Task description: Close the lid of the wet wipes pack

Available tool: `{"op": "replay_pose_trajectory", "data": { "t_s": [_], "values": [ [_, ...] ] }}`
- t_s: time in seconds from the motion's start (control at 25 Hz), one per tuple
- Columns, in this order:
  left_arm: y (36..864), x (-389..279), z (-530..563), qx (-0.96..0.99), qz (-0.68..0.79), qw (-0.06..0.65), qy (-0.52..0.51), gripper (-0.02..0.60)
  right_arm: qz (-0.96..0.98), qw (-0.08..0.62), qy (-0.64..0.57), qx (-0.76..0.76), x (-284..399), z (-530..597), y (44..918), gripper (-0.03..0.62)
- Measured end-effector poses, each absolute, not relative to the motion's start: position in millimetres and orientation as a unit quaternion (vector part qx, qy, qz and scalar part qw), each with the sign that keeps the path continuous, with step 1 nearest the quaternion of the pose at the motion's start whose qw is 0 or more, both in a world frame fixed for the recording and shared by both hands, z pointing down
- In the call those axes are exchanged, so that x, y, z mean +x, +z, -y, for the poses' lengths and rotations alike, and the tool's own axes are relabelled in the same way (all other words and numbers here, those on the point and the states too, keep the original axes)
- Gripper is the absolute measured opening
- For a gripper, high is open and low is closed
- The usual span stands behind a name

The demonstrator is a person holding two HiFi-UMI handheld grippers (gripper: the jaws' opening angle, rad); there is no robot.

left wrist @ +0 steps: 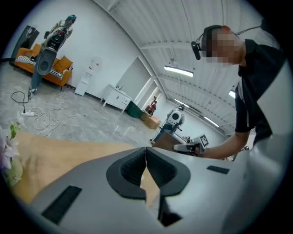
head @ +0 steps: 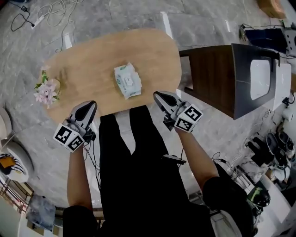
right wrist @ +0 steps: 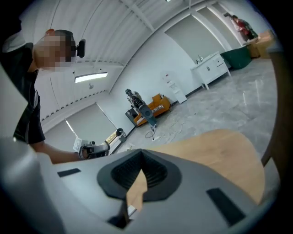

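Note:
The wet wipes pack (head: pixel 127 81), white with green print, lies flat in the middle of the oval wooden table (head: pixel 92 60). Whether its lid is up I cannot tell from here. My left gripper (head: pixel 89 106) hovers at the table's near edge, left of the pack, jaws shut and holding nothing. My right gripper (head: pixel 158 96) is at the near edge to the pack's right, also shut and holding nothing. In the left gripper view the jaw tips (left wrist: pixel 145 151) meet over the tabletop. The right gripper view shows the same, its jaw tips (right wrist: pixel 141 155) touching.
A small vase of pink flowers (head: pixel 46 91) stands at the table's left end. A dark cabinet (head: pixel 222 78) is close to the table's right end. Cables (head: pixel 51 14) lie on the floor beyond. The person's legs are against the near edge.

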State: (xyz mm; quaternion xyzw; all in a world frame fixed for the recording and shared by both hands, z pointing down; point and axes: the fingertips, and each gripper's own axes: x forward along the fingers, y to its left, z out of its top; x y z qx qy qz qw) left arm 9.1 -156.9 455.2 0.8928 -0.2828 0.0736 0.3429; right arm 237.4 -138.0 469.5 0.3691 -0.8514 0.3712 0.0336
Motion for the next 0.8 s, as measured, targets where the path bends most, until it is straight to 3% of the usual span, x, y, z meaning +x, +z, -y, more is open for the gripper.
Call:
{"op": "replay_pose_trajectory", "data": {
  "t_s": [0.8],
  "values": [
    [614, 57, 169, 0.869, 0.281, 0.395, 0.101, 0.017, 0.845, 0.057, 0.417, 0.331, 257, 200, 630, 0.011]
  ]
}}
